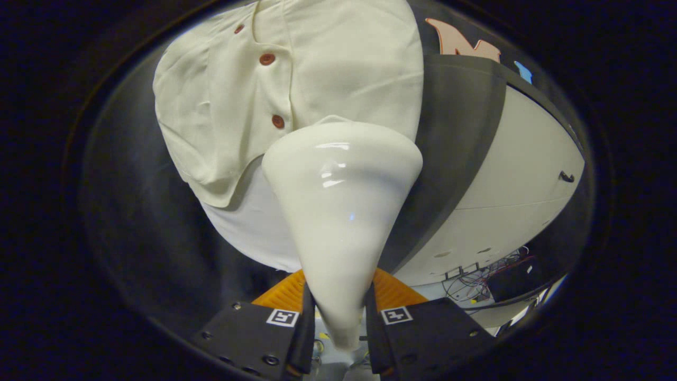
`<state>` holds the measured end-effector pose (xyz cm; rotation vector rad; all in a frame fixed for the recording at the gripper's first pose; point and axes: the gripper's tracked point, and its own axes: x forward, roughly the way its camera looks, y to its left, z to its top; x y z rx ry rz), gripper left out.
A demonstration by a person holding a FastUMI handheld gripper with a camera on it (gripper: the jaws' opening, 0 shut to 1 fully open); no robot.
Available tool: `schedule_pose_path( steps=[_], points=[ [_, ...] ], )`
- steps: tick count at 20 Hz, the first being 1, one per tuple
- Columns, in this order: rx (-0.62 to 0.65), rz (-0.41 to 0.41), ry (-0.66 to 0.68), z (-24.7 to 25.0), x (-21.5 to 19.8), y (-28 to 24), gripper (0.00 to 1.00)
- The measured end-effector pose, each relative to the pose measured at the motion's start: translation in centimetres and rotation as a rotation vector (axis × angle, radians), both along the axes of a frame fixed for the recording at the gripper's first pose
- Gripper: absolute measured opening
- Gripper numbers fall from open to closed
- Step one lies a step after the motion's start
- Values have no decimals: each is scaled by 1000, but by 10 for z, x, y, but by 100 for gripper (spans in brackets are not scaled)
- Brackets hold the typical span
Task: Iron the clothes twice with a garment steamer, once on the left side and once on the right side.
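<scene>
Beyond the fingers, a white board [521, 174] stands as the backing surface, with a broad dark band [455, 153] running down it just right of the garment and the booth's black cloth wall behind. A small dark hook [566, 177] sits on the board, well to the right of the steamer. Below the board, right of the fingers, a tangle of thin wires [484, 278] lies beside a dark box [510, 283]; what they rest on is too small to tell.

The gripper [338, 312] is clamped on the garment steamer [341, 211]: both fingers press the narrow end of its glossy white cone, one on each side. The cone widens away from the fingers, and its broad head lies against the cream shirt [296, 79], covering the lower middle of it. The shirt hangs ahead of the steamer, its placket with reddish-brown buttons [267, 59] just left of the steamer's head, its hem curving down to the left over a white layer [248, 227] beneath. Whether the head touches the cloth cannot be told.
</scene>
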<state>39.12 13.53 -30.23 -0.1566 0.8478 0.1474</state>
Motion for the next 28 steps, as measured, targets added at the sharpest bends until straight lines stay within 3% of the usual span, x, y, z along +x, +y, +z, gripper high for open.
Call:
schedule_pose_path(
  steps=[14, 28],
  points=[
    [76, 10, -193, 95, -62, 26, 42],
    [192, 59, -533, 272, -133, 79, 41]
  ],
)
